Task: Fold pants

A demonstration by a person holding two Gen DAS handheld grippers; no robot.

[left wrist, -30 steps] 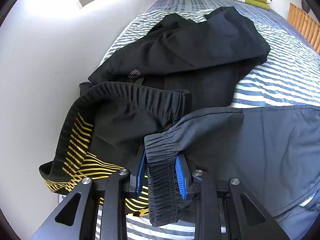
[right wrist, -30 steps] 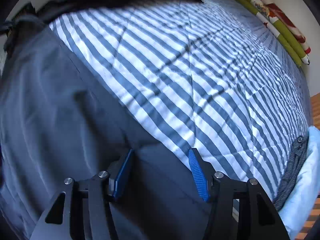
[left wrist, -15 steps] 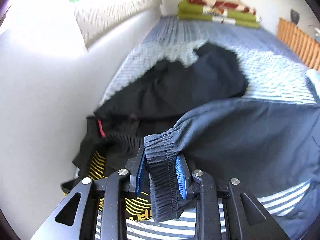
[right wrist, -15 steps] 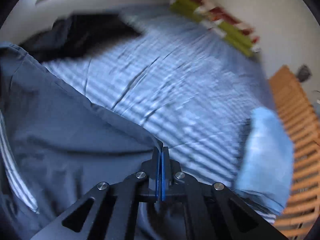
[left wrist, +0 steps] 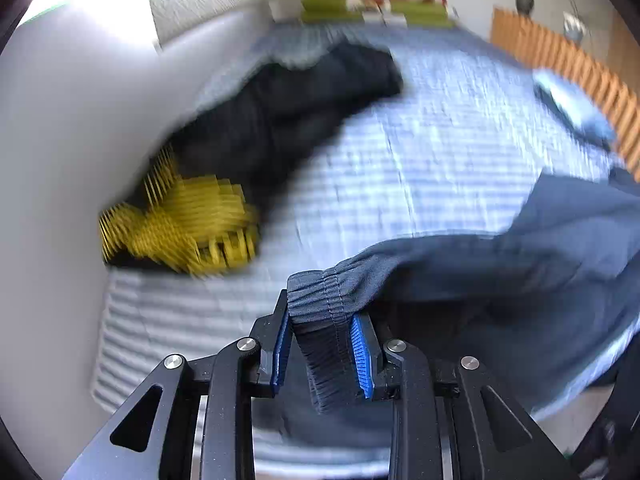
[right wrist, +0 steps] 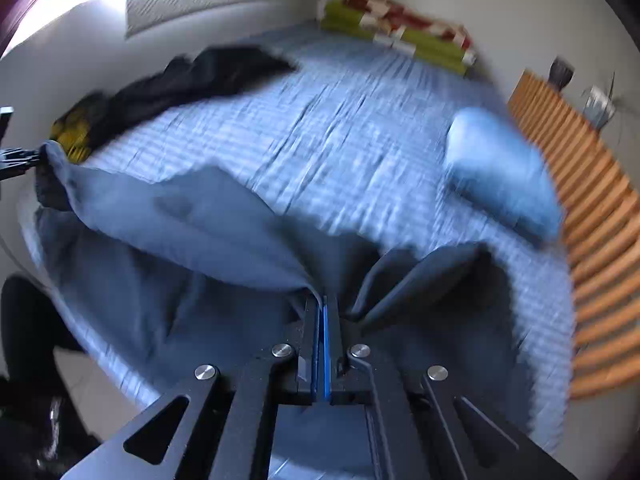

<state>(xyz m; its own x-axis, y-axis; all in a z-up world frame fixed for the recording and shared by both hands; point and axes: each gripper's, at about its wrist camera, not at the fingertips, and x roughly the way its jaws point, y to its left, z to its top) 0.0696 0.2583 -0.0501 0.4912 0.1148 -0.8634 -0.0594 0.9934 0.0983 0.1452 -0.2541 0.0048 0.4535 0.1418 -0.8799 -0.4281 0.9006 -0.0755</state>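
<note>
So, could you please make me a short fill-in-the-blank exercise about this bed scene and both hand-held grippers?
1. The left hand-held gripper clamps the ribbed ____ of the grey pants.
2. The right hand-held gripper is ____ on the grey pants' thin fabric.
3. The bed cover has a ____ pattern.
4. The black garment lying by the wall has ____ markings.

Missing words: waistband; shut; striped; yellow

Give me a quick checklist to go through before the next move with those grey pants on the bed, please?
1. Left claw grips the elastic waistband: ok.
2. Right claw is shut on the grey pants: ok.
3. Pants hang spread between both claws: ok.
4. Striped bedspread ahead is free for laying them down: ok.
5. Black garment lies apart from the pants: ok.
6. Legs lined up evenly: cannot tell, picture blurred.
</note>
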